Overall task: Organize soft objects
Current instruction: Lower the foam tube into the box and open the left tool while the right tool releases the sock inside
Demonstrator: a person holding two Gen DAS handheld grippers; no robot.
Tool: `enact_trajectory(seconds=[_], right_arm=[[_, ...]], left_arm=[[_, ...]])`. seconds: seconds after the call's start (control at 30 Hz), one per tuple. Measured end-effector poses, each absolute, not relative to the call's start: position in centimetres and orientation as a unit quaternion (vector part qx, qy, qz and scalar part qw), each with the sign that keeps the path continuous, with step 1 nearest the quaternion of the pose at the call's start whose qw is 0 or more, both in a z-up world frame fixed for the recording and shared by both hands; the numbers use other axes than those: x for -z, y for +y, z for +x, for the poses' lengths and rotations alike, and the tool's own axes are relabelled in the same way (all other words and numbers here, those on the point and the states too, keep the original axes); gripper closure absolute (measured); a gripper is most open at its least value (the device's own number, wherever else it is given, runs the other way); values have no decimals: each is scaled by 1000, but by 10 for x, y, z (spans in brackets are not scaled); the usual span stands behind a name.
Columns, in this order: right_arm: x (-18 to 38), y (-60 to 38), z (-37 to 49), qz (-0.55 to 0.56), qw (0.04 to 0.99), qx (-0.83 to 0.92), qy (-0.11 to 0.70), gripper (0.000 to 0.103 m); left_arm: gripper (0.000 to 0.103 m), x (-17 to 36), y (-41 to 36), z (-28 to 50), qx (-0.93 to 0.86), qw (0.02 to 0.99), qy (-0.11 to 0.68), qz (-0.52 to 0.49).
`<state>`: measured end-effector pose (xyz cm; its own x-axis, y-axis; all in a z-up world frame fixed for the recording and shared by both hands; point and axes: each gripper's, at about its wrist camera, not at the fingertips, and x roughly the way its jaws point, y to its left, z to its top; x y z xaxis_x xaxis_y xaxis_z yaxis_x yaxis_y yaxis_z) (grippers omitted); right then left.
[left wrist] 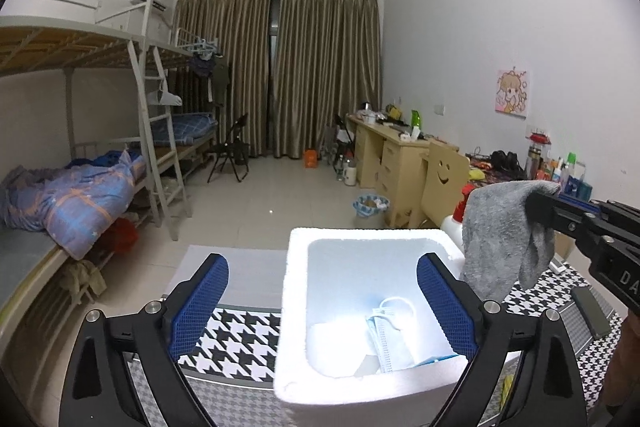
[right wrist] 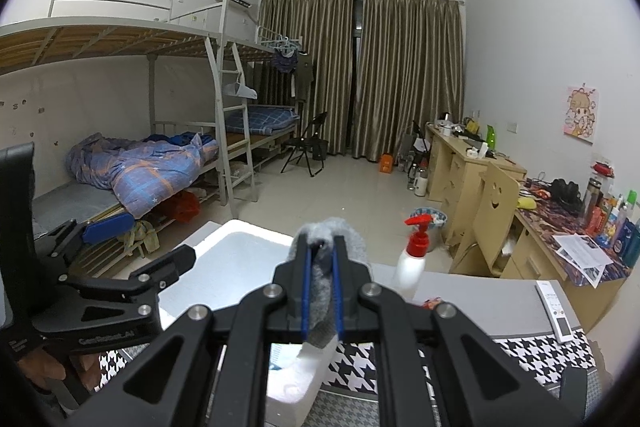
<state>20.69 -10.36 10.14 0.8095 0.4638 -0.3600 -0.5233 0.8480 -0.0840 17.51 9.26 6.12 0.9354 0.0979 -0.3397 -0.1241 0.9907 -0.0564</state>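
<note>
A white foam box stands on a houndstooth cloth; inside lie a blue face mask and white soft items. My left gripper is open and empty, its blue pads either side of the box's near left part. My right gripper is shut on a grey fluffy sock, which hangs above the box's right rim. In the right wrist view the sock bulges between the fingers, above the box.
A white spray bottle with a red pump stands behind the box. A white remote lies on the table's right side. Bunk beds stand left, wooden desks and a chair right.
</note>
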Motion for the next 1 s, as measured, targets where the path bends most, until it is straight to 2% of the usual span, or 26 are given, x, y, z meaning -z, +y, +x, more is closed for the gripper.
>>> enact_trajectory(seconds=[1.0], right_arm=[[-89,-65,217,-92,926,-310,196,90]], left_arm=[[6,-58,117,153,-93,982,160,-48]])
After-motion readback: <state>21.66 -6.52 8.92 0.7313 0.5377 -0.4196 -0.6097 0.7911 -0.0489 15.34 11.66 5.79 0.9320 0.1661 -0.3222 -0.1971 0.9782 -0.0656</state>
